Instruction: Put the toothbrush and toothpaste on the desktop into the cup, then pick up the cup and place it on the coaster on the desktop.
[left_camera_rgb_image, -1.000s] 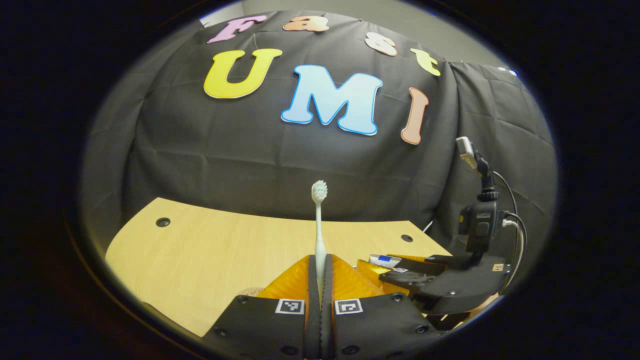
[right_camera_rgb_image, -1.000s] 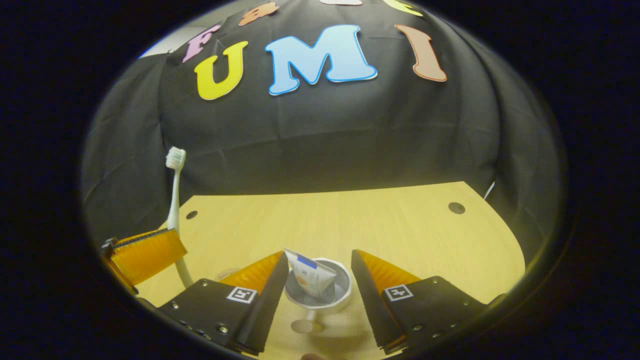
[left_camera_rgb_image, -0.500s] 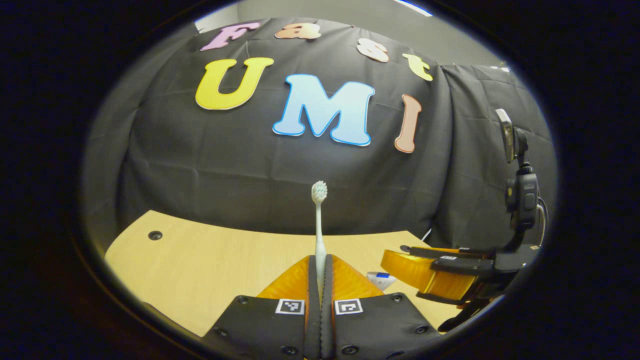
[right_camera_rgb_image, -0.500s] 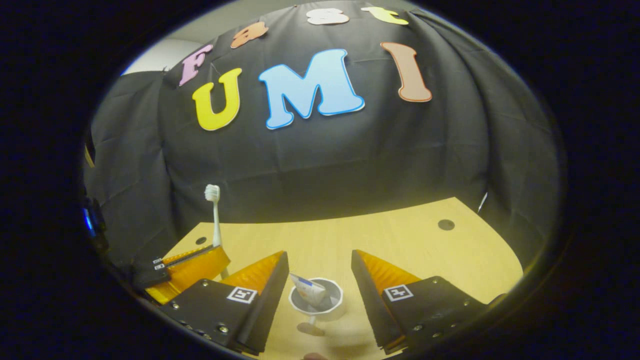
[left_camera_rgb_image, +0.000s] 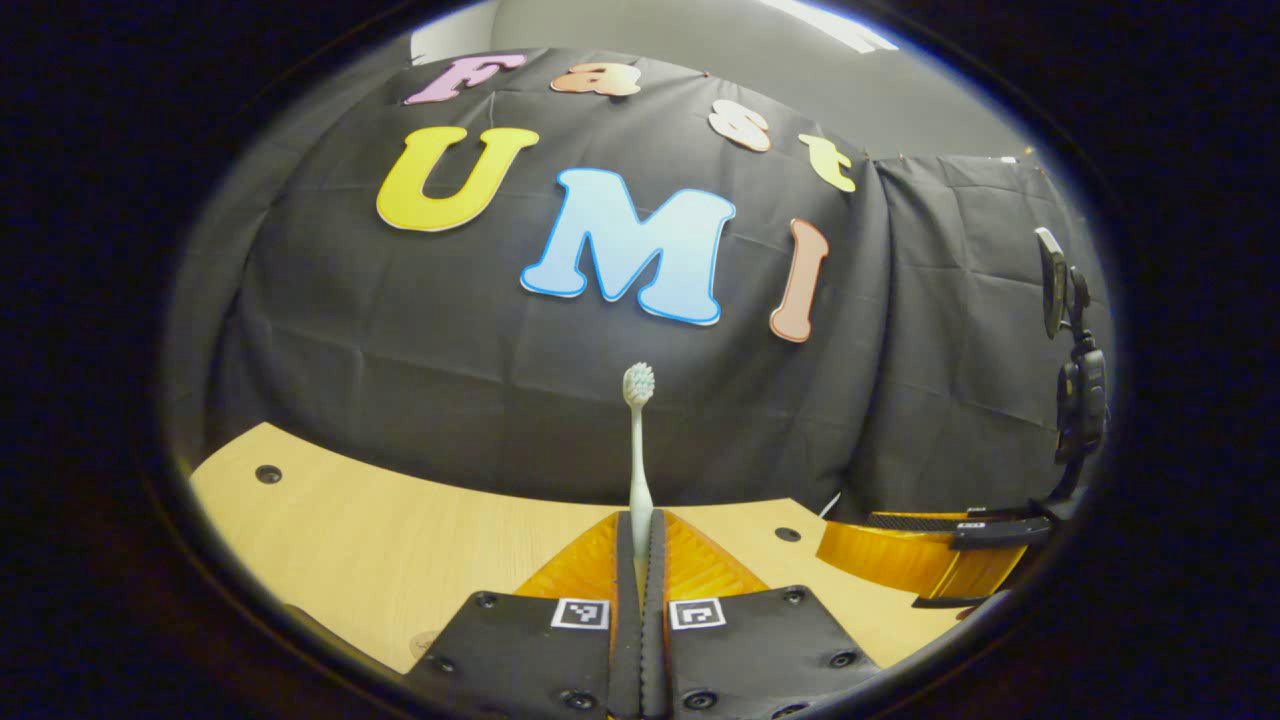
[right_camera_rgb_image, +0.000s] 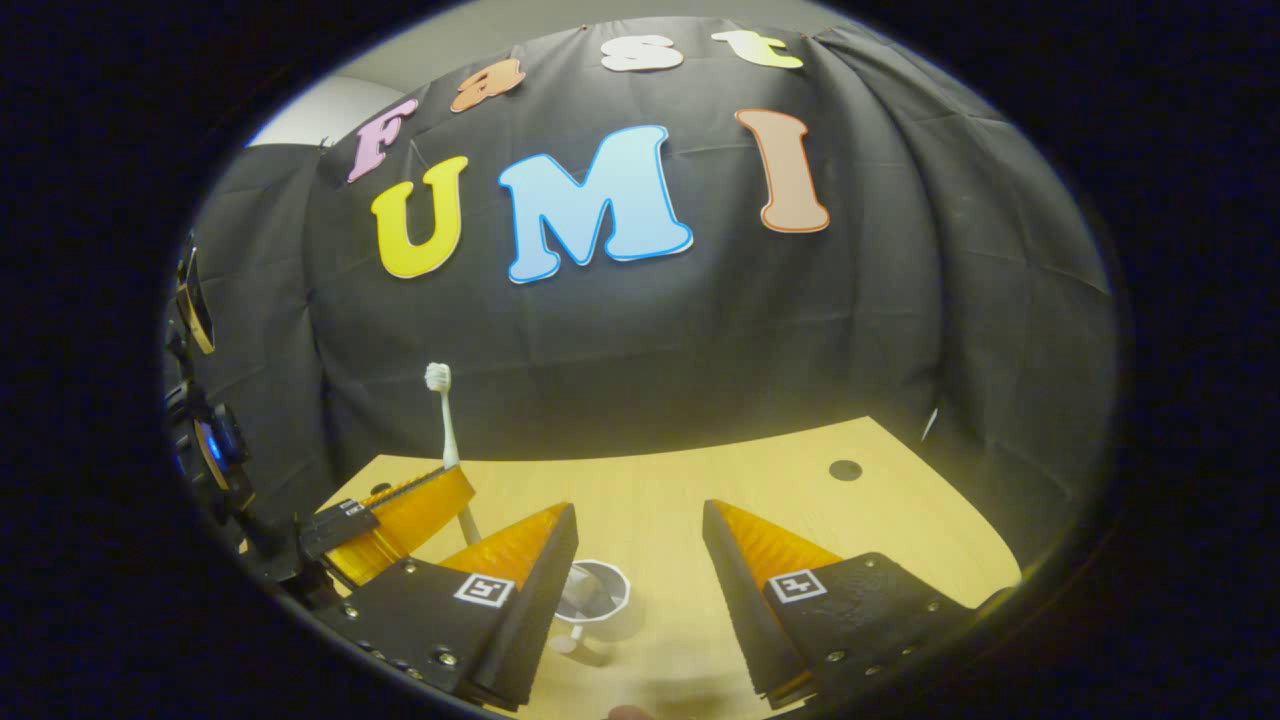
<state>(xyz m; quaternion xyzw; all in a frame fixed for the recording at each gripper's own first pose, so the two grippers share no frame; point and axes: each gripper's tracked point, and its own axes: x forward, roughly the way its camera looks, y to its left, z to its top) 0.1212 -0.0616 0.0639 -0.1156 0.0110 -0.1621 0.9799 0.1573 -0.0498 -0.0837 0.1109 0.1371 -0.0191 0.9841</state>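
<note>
Two fingers of the left gripper (left_camera_rgb_image: 640, 545) clamp the toothbrush (left_camera_rgb_image: 637, 440) upright above the tabletop (left_camera_rgb_image: 400, 560). Right gripper view: right gripper (right_camera_rgb_image: 640, 545) wide apart, holding nothing, over the cup (right_camera_rgb_image: 600, 600) on the tabletop; toothbrush left of it.

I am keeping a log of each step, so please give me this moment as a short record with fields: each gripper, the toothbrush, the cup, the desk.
left gripper: shut on toothbrush
toothbrush: upright, bristle head on top, handle between the fingers
right gripper: open, holds nothing, above the cup
cup: white, standing on the desktop, partly behind one finger
cup contents: cannot tell
desktop: light wood
</note>
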